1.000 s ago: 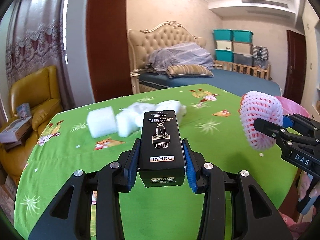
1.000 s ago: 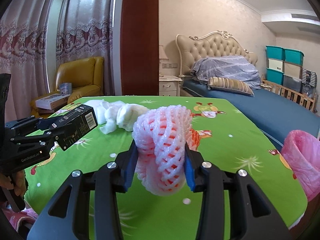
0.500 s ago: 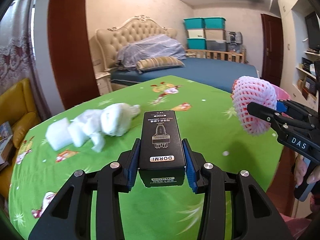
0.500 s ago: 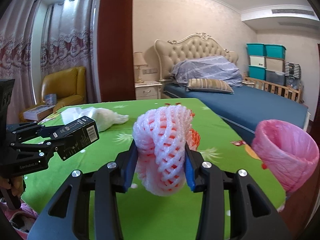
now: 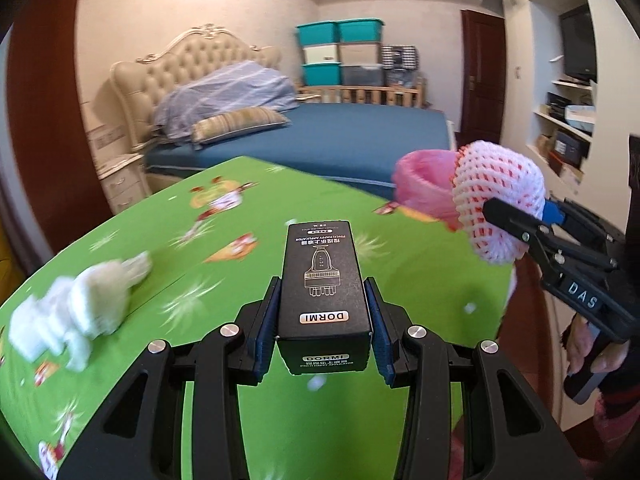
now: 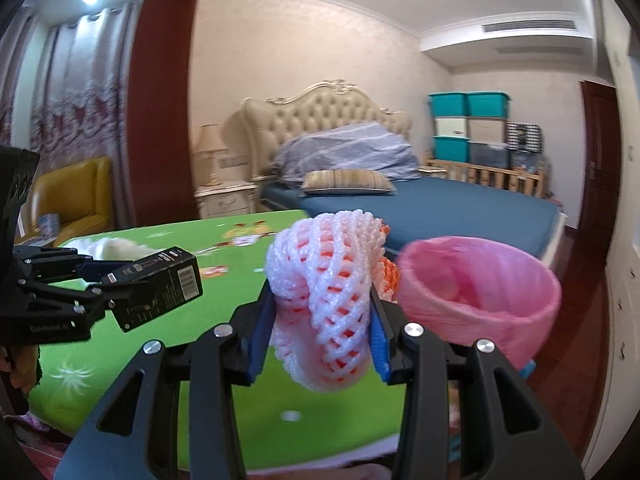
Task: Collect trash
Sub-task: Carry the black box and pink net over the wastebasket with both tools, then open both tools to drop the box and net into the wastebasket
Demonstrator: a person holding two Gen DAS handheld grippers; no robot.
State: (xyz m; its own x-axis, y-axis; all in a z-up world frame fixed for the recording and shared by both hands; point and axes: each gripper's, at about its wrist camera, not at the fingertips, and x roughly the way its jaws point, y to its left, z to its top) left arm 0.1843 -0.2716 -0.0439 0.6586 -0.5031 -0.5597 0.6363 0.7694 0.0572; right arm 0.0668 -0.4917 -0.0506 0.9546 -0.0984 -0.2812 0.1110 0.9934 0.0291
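Note:
My left gripper (image 5: 323, 312) is shut on a black DORMI box (image 5: 322, 280), carried above the green tablecloth (image 5: 180, 264). My right gripper (image 6: 323, 316) is shut on a pink-and-white foam fruit net (image 6: 326, 280). From the left wrist view the foam fruit net (image 5: 500, 204) hangs at the right, in front of a bin lined with a pink bag (image 5: 424, 192). In the right wrist view the pink-lined bin (image 6: 480, 292) stands just right of the net, off the table's edge, and the black box (image 6: 160, 284) floats at the left.
White foam and tissue scraps (image 5: 76, 312) lie on the left of the table. A bed (image 5: 320, 136) stands beyond the table, stacked storage boxes (image 5: 340, 52) behind it, shelves (image 5: 568, 112) at the right. A yellow armchair (image 6: 76, 196) sits at the far left.
Both grippers have swung to the right over the table with their loads. The white scraps slid off to the left of view and the pink bin came closer in the right wrist view.

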